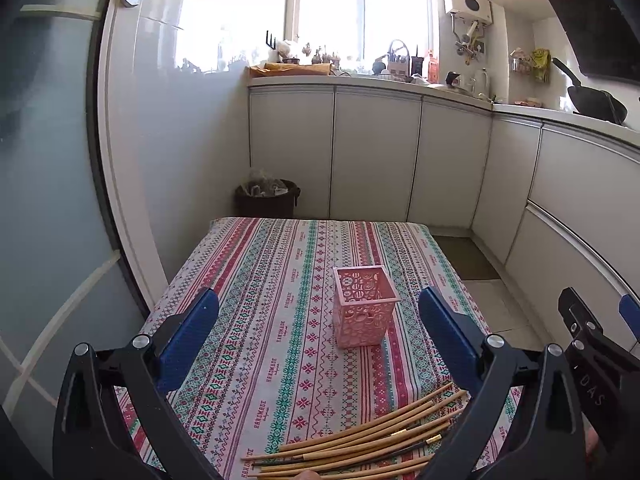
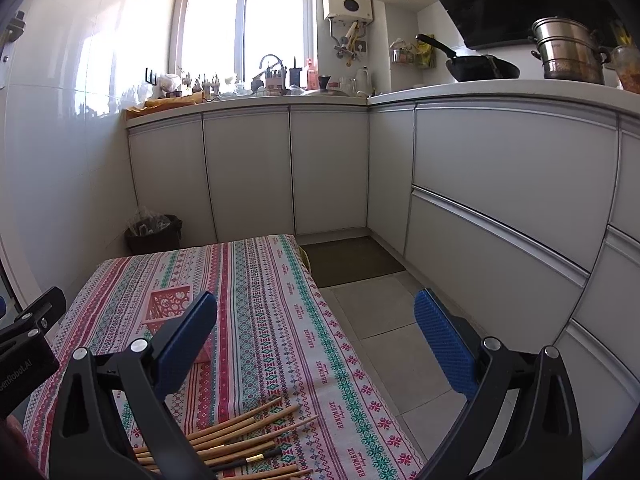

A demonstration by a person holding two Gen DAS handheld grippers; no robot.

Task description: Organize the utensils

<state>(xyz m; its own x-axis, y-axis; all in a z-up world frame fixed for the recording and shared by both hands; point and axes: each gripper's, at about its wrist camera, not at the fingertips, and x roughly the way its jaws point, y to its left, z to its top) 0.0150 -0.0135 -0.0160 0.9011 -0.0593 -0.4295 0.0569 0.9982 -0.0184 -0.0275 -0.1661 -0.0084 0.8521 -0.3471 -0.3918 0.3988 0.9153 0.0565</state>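
Note:
A pink perforated square holder [image 1: 365, 306] stands upright and empty on the striped tablecloth [image 1: 280, 320]; in the right wrist view it [image 2: 170, 306] is partly hidden behind the left finger. Several bamboo chopsticks [image 1: 360, 440] lie in a loose pile at the table's near edge, also in the right wrist view [image 2: 240, 440]. My left gripper [image 1: 318, 334] is open and empty, hovering above the table behind the chopsticks. My right gripper [image 2: 316, 336] is open and empty, over the table's right edge.
White kitchen cabinets [image 2: 500, 184] run along the back and right. A dark bin [image 1: 267, 198] stands beyond the table's far left corner. A mat [image 2: 348, 258] lies on the tiled floor. A wok [image 2: 480, 68] and steel pot [image 2: 568, 52] sit on the counter.

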